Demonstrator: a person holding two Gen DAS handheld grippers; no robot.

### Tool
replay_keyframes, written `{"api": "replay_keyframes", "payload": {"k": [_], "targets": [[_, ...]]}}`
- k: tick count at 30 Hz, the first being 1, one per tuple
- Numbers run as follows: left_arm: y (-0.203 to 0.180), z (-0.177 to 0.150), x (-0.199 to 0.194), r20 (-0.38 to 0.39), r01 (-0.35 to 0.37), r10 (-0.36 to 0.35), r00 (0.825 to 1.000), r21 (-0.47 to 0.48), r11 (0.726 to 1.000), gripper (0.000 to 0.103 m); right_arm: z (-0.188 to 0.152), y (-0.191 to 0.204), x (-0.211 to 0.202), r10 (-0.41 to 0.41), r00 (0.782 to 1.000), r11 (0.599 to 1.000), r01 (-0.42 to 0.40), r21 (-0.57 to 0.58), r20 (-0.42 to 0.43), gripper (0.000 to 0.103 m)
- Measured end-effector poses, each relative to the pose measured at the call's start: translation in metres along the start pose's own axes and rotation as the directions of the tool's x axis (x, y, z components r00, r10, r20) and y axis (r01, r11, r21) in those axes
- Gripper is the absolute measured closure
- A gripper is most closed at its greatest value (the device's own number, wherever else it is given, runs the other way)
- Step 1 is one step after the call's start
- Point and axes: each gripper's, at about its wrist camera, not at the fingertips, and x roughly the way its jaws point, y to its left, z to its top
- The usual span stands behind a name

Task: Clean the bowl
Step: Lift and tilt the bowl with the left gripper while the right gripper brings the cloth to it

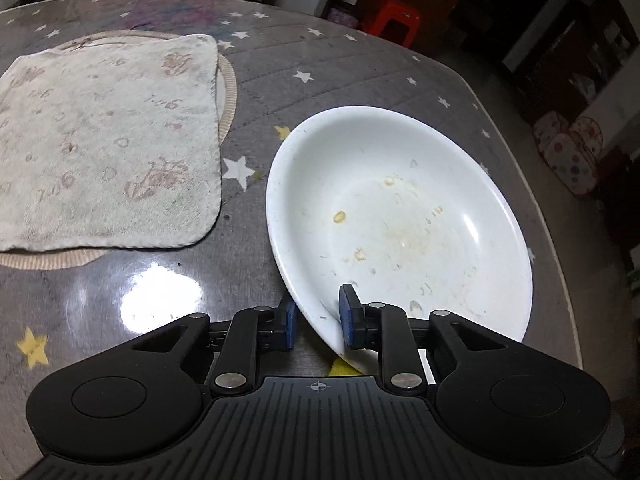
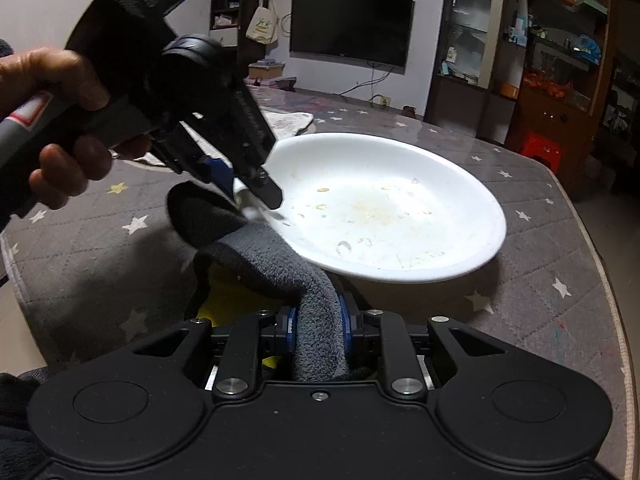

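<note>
A shallow white bowl (image 1: 400,220) with yellowish food smears is tilted up off the table. My left gripper (image 1: 318,318) is shut on its near rim, one blue pad under the rim and one inside. In the right wrist view the same bowl (image 2: 384,208) shows with the left gripper (image 2: 244,188) clamped on its left edge, held by a hand (image 2: 60,120). My right gripper (image 2: 320,328) is shut on a grey fleece cloth (image 2: 256,256), whose free end folds forward and touches the bowl's near-left rim.
A worn white towel (image 1: 108,144) lies on a beige round mat (image 1: 228,84) to the left of the bowl. The table has a glossy grey star-patterned cover (image 1: 160,292). Its curved edge (image 1: 560,264) runs past the bowl on the right. A red stool (image 1: 390,20) stands beyond.
</note>
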Motion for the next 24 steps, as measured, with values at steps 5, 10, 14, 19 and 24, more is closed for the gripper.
{"api": "replay_keyframes", "payload": {"k": [5, 10, 14, 19, 24], "targets": [[-0.003, 0.002, 0.001, -0.011, -0.003, 0.004, 1.000, 0.058, 0.998, 0.078, 0.000, -0.009, 0.001, -0.013, 1.000, 1.000, 0.013, 0.014, 0.006, 0.081], [-0.004, 0.005, 0.001, -0.023, -0.010, 0.013, 1.000, 0.111, 0.994, 0.077, -0.002, -0.018, 0.001, -0.032, 0.999, 0.999, 0.032, 0.025, 0.008, 0.081], [-0.004, 0.009, -0.001, -0.029, -0.024, 0.028, 0.999, 0.146, 0.989, 0.076, -0.005, -0.027, 0.000, -0.047, 0.999, 0.998, 0.047, 0.039, 0.007, 0.081], [-0.004, 0.013, -0.002, -0.035, -0.039, 0.047, 0.998, 0.205, 0.978, 0.075, -0.006, -0.037, 0.001, -0.056, 0.998, 0.997, 0.056, 0.048, 0.005, 0.081], [-0.003, 0.016, -0.002, -0.045, -0.037, 0.050, 0.998, 0.254, 0.966, 0.073, -0.007, -0.047, 0.002, -0.073, 0.997, 0.996, 0.072, 0.052, 0.007, 0.081]]}}
